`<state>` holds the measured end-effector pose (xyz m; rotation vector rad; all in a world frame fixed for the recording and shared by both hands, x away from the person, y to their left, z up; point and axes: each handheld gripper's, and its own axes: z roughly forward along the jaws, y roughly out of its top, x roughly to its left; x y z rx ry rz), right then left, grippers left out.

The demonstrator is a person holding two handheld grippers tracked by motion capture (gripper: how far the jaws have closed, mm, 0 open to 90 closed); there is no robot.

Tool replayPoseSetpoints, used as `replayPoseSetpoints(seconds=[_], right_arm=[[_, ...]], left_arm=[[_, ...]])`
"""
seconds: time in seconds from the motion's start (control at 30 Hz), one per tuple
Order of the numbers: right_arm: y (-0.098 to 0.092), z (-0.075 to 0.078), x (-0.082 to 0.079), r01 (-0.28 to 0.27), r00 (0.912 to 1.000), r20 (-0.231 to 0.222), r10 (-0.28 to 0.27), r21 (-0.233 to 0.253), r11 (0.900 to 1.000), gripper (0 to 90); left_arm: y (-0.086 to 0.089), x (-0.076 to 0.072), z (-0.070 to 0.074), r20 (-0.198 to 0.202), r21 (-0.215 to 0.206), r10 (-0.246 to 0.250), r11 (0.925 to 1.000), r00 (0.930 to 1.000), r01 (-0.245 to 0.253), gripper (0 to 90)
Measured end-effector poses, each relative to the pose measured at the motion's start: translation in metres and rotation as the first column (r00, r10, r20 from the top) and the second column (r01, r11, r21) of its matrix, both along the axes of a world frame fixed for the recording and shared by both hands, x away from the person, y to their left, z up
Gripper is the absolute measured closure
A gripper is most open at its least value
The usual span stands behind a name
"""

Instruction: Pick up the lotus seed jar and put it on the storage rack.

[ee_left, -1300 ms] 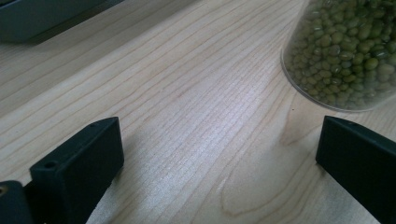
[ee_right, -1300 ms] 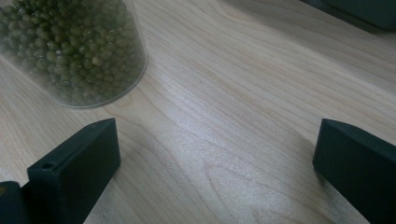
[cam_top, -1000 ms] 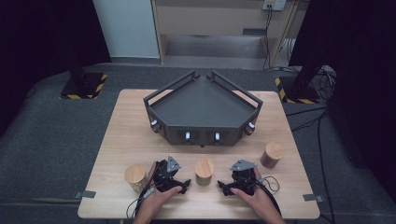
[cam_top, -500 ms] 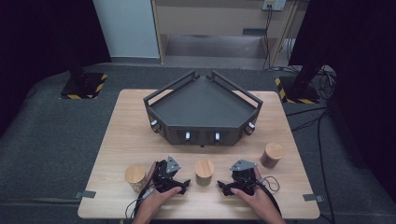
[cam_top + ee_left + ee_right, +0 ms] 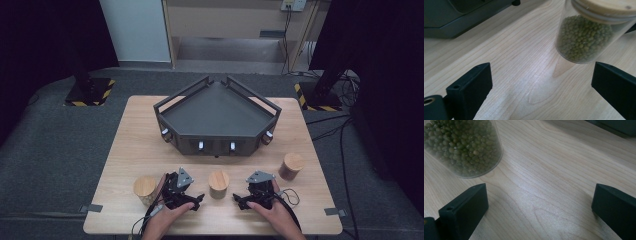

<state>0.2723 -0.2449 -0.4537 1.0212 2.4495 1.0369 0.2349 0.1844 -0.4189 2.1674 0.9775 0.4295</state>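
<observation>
A clear jar of green beans with a wooden lid (image 5: 218, 183) stands near the table's front edge, between my two grippers. My left gripper (image 5: 190, 189) is just left of it, open; in the left gripper view the jar (image 5: 584, 37) stands ahead and to the right of the gripper (image 5: 542, 75), outside its jaws. My right gripper (image 5: 246, 190) is just right of the jar, also open. In the right gripper view the jar (image 5: 466, 147) is ahead and to the left of the gripper (image 5: 541, 195). Bare wood lies between each pair of jaws.
A dark five-sided tray (image 5: 170, 112) with raised rails sits at the table's middle and back. A second lidded jar (image 5: 145, 187) stands at the front left, a darker one (image 5: 291, 166) at the right. Cables trail off the front edge.
</observation>
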Motion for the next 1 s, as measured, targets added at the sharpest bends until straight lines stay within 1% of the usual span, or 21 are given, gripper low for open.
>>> replayPoseSetpoints(seconds=[0.47,0.6,0.67,0.73,1.0], right_arm=[[0.0,0.0,0.0,0.0,1.0,0.0,0.0,0.0,1.0,0.9],[0.0,0.0,0.0,0.0,1.0,0.0,0.0,0.0,1.0,0.9],[0.0,0.0,0.0,0.0,1.0,0.0,0.0,0.0,1.0,0.9],[0.0,0.0,0.0,0.0,1.0,0.0,0.0,0.0,1.0,0.9],[0.0,0.0,0.0,0.0,1.0,0.0,0.0,0.0,1.0,0.9]], left_arm=[[-0.004,-0.009,0.022,0.028,0.0,-0.028,0.9996,0.9992,0.028,2.7],[-0.003,-0.011,0.027,0.03,-0.001,-0.024,0.9997,0.9992,0.025,2.8],[-0.003,-0.012,0.03,0.03,0.005,-0.028,0.9996,0.9992,0.028,2.8],[-0.002,-0.013,0.031,0.032,-0.003,-0.027,0.9996,0.9991,0.027,2.8],[0.003,-0.016,0.038,0.04,-0.001,-0.019,0.9998,0.999,0.019,2.8]])
